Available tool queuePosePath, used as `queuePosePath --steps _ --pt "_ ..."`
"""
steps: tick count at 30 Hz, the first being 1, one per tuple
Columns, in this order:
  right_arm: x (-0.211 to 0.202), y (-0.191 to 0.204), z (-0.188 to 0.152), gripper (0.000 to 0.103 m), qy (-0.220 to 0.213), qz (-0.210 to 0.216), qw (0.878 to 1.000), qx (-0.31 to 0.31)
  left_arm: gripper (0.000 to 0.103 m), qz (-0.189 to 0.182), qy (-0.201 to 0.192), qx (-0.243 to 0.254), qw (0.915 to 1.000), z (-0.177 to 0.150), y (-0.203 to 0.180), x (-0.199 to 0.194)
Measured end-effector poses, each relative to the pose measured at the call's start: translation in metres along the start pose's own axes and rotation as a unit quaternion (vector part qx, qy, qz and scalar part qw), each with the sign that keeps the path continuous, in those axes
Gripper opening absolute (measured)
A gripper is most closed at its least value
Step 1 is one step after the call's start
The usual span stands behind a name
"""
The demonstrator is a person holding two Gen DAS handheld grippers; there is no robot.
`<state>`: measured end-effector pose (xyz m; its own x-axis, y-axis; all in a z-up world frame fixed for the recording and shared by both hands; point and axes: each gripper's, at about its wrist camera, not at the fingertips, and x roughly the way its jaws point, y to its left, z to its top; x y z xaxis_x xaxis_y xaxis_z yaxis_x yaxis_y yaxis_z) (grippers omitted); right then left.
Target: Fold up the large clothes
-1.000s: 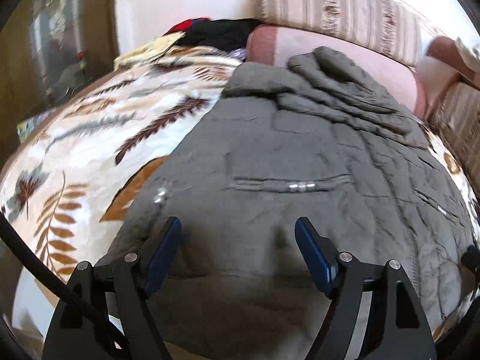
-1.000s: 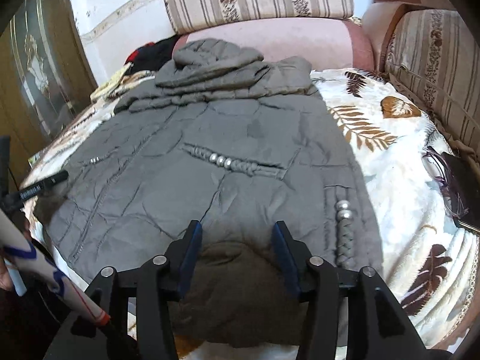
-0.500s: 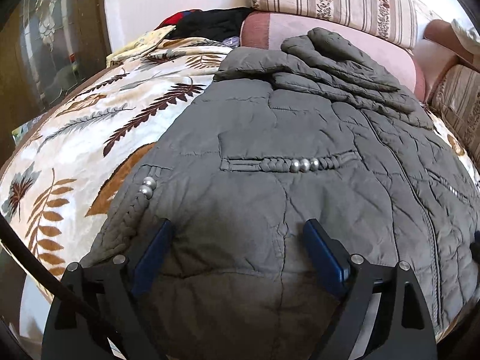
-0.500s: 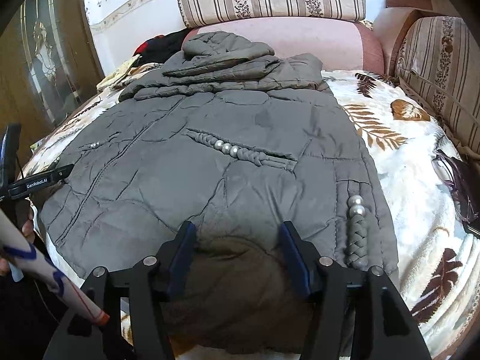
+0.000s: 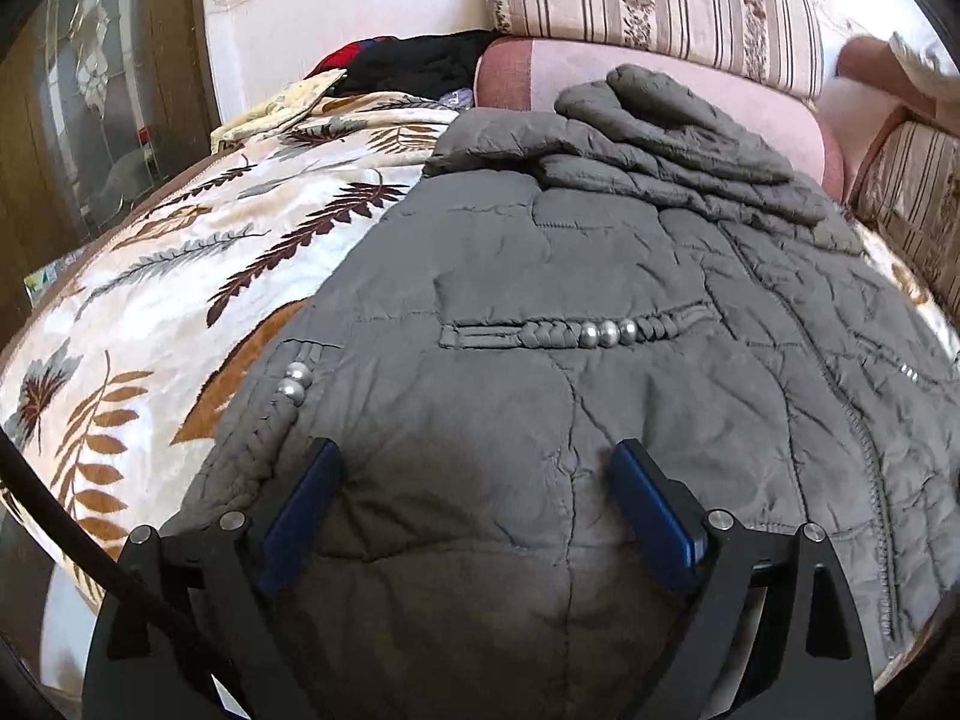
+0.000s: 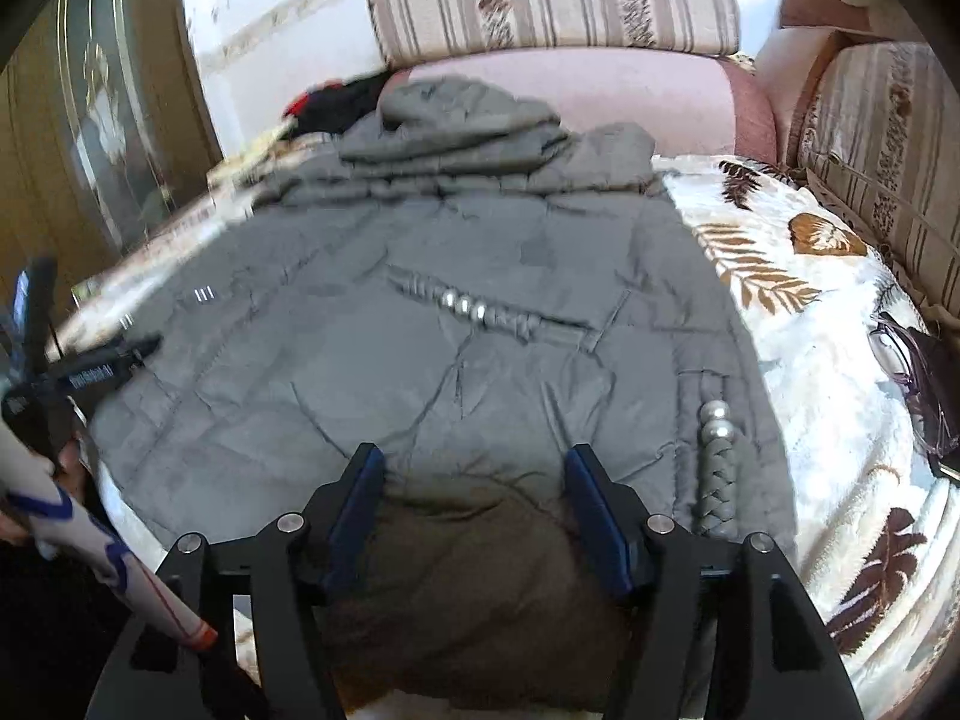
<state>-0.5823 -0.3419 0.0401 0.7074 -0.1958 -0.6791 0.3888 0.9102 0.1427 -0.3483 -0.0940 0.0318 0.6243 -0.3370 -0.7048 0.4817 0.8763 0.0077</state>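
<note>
A large grey quilted jacket (image 5: 570, 276) lies spread flat on a leaf-patterned blanket, hood bunched at the far end against a pink cushion. It fills the right wrist view (image 6: 420, 330) too. My left gripper (image 5: 480, 468) is open, its blue pads straddling the jacket's near hem on the left side. My right gripper (image 6: 474, 468) is open over the hem on the right side, beside a braided trim with silver beads (image 6: 714, 462). The left gripper's tip (image 6: 114, 360) shows at the right wrist view's left edge.
The leaf-patterned blanket (image 5: 180, 276) covers the sofa seat. Striped back cushions (image 5: 660, 0) and a pink bolster (image 6: 600, 90) stand behind. Dark and red clothes (image 5: 408, 60) lie at the far left. Glasses (image 6: 906, 354) rest on the blanket at right. A glass-panelled door (image 5: 90, 90) stands left.
Both grippers have moved slightly forward over the jacket's hem and stayed open. The jacket has not visibly shifted.
</note>
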Motion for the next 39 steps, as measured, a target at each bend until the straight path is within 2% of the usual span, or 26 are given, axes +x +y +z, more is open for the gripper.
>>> queuePosePath --steps 4,7,9,11,13,16,20,28,32,35,38,39 --pt "-0.026 -0.024 0.006 0.068 -0.054 -0.007 0.997 0.053 0.088 -0.005 -0.02 -0.036 0.9991 0.005 0.026 -0.018" --pt "-0.039 -0.052 0.008 0.068 -0.076 -0.035 0.99 0.114 0.077 -0.044 -0.022 -0.066 0.9966 0.007 0.048 -0.027" --pt "-0.039 -0.073 0.006 0.068 -0.067 -0.053 0.984 0.156 0.077 -0.014 -0.035 -0.083 0.9959 0.005 0.064 -0.035" --pt "-0.034 -0.092 0.001 0.068 -0.049 -0.055 0.977 0.202 0.077 -0.06 -0.037 -0.133 0.9886 0.004 0.088 -0.038" --pt "-0.031 -0.103 -0.003 0.068 -0.039 -0.046 0.971 0.233 0.077 -0.056 -0.028 -0.172 0.983 0.002 0.106 -0.035" --pt "-0.027 -0.108 -0.006 0.068 -0.025 -0.026 0.966 0.256 0.077 -0.079 0.012 -0.239 0.9677 -0.006 0.131 -0.019" --pt "-0.021 -0.104 -0.01 0.068 -0.011 -0.011 0.966 0.26 0.077 -0.094 0.024 -0.29 0.9522 -0.016 0.148 -0.013" --pt "-0.022 -0.095 -0.025 0.066 0.008 0.026 0.962 0.273 0.077 -0.106 0.036 -0.243 0.9636 -0.025 0.12 -0.016" --pt "-0.025 -0.094 -0.034 0.066 0.01 0.05 0.956 0.29 0.077 -0.114 0.037 -0.232 0.9654 -0.031 0.105 -0.022" --pt "-0.023 -0.084 -0.036 0.066 0.017 0.068 0.956 0.284 0.077 -0.119 0.036 -0.22 0.9676 -0.034 0.093 -0.024" --pt "-0.023 -0.066 -0.038 0.056 0.015 0.103 0.957 0.27 0.077 -0.127 0.03 -0.198 0.9715 -0.034 0.079 -0.027" --pt "-0.024 -0.06 -0.038 0.048 0.007 0.104 0.96 0.259 0.077 -0.119 0.023 -0.182 0.9759 -0.033 0.073 -0.029"
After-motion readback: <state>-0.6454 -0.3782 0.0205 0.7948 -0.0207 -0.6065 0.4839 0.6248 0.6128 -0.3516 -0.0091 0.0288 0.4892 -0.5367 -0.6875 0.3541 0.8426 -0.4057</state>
